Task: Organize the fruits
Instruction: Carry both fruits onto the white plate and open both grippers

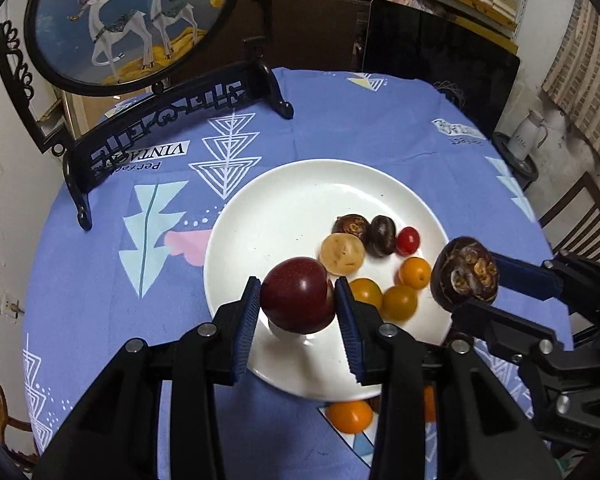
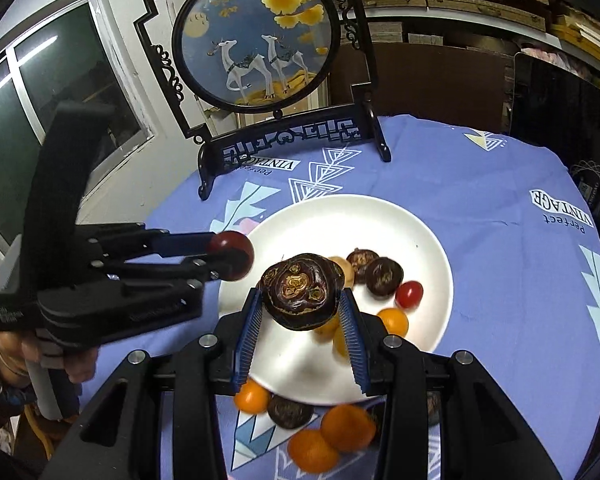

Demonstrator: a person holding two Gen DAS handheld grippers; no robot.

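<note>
My left gripper point(image 1: 296, 300) is shut on a dark red plum point(image 1: 296, 300) and holds it just above the near part of a white plate point(image 1: 284, 208). My right gripper point(image 2: 300, 304) is shut on a dark brown water chestnut point(image 2: 300, 292) above the plate's near right side; it also shows in the left wrist view point(image 1: 466, 272). On the plate lie two dark chestnuts point(image 1: 382, 234), a pale peeled one point(image 1: 342, 253), a red cherry tomato point(image 1: 408, 240) and three orange tomatoes point(image 1: 414, 273).
Loose orange fruits point(image 2: 314, 450) and a dark chestnut point(image 2: 290, 411) lie on the blue tablecloth point(image 2: 500, 240) in front of the plate. A round deer screen on a black stand point(image 2: 256, 40) stands at the table's far edge. A chair point(image 1: 580, 224) is at right.
</note>
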